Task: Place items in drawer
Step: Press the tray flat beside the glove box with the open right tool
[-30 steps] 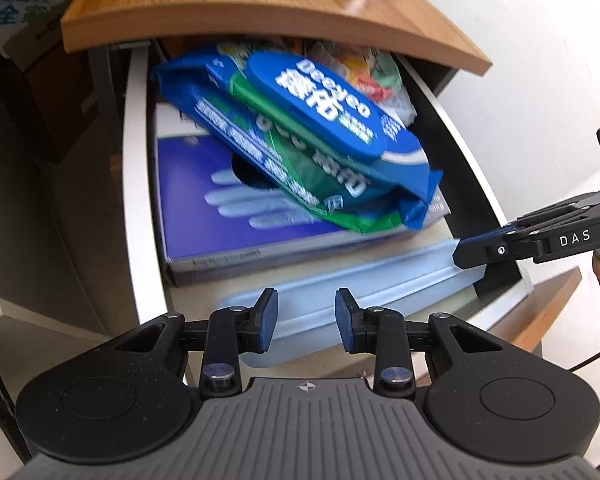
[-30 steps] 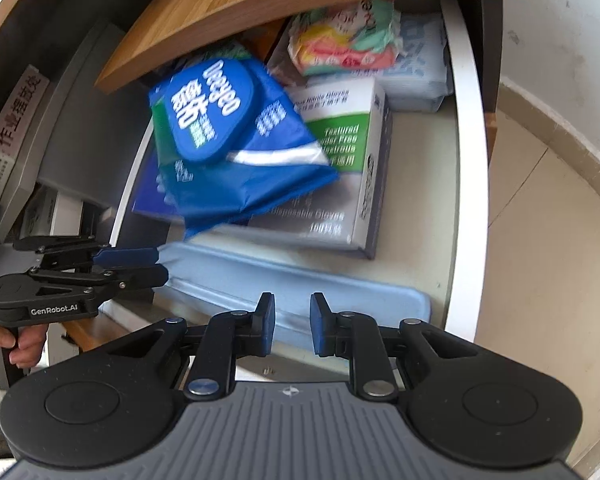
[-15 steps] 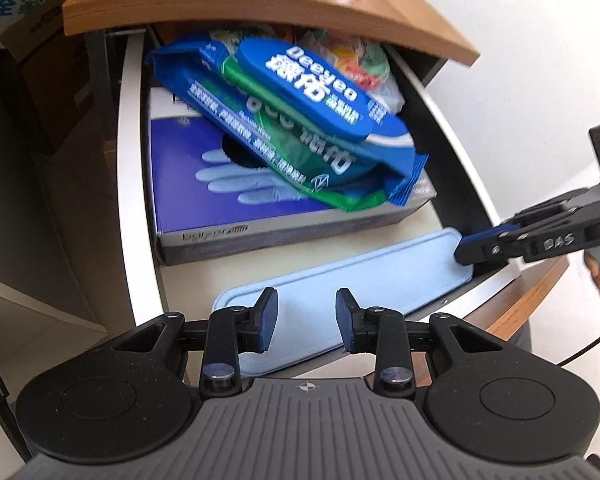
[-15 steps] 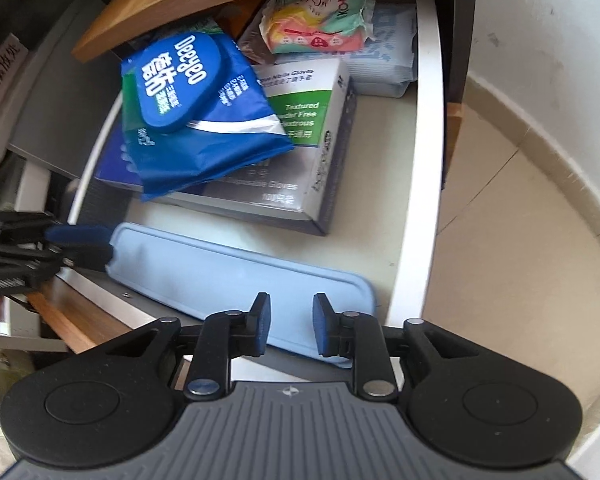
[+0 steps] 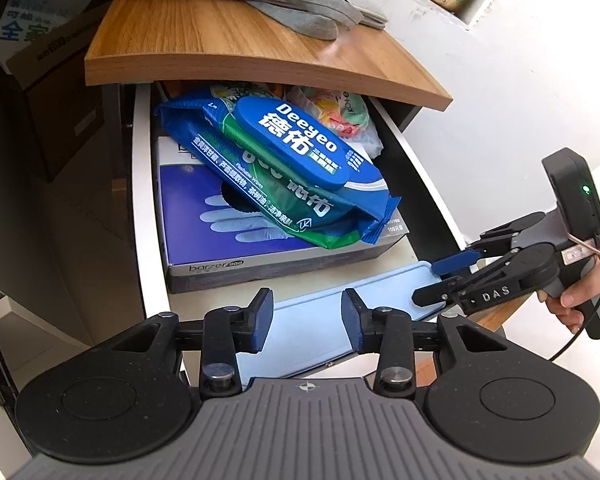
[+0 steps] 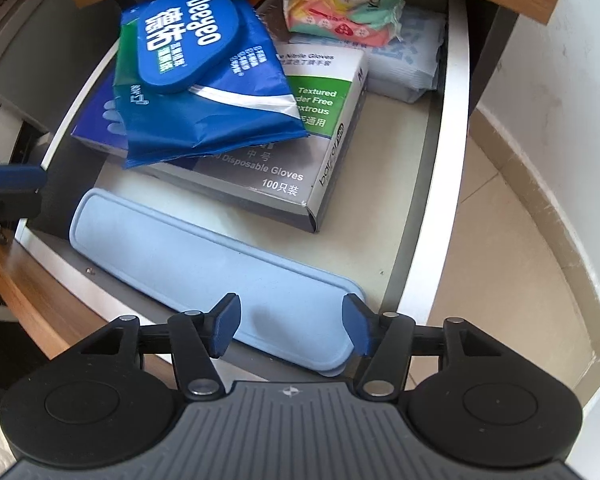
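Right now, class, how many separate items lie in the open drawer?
5: blue wipes pack on the gloves box; pastel tissue pack on a white pack behind; light-blue pad in front. More may be hidden.

A wooden cabinet top is seen beside a plain white wall. Pale floor tiles are lit by daylight. Cardboard boxes are stacked in shadow nearby.

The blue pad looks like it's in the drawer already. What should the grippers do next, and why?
Probably pull both grippers back. The blue pad lies flat along the front of the drawer, beside the glove box. The left gripper and right gripper are both open and hold nothing. Once they are clear, the drawer could be pushed shut.
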